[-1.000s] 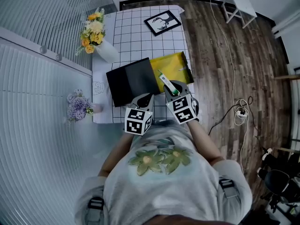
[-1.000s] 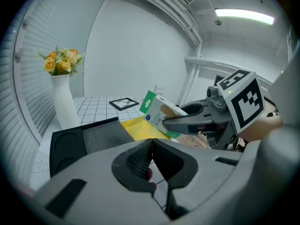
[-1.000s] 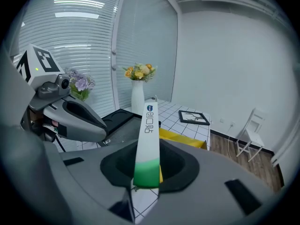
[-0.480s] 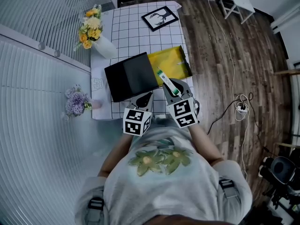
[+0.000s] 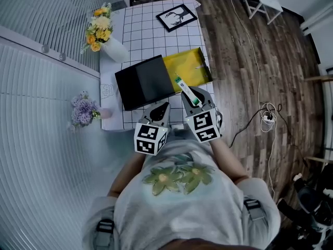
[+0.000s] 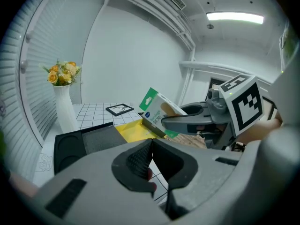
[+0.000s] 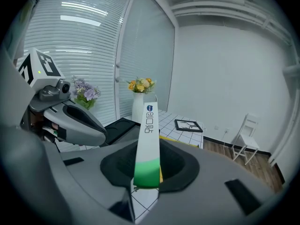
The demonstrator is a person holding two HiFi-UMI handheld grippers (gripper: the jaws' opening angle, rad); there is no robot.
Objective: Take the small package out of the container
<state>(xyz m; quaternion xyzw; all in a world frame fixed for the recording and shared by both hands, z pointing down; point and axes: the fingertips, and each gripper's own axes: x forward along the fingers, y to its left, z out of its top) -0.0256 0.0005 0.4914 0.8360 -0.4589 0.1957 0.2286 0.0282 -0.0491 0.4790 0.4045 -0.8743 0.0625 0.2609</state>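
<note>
The small package (image 7: 147,139), white with a green end, is clamped edge-on between the jaws of the right gripper (image 5: 190,95); it is held raised above the near edge of the yellow container (image 5: 187,66) on the gridded worktop (image 5: 151,30). The left gripper (image 6: 151,158) is seen closed and empty, beside a black tray (image 5: 143,82).

Dark wood-plank floor (image 5: 250,61) right of grid-clothed table (image 5: 145,35), white chair (image 5: 265,4) at far corner, cable (image 5: 268,120) loose on floor, slatted blinds (image 5: 41,155) along left side, plain white wall (image 7: 220,74), ceiling strip light (image 6: 234,17) lit.
</note>
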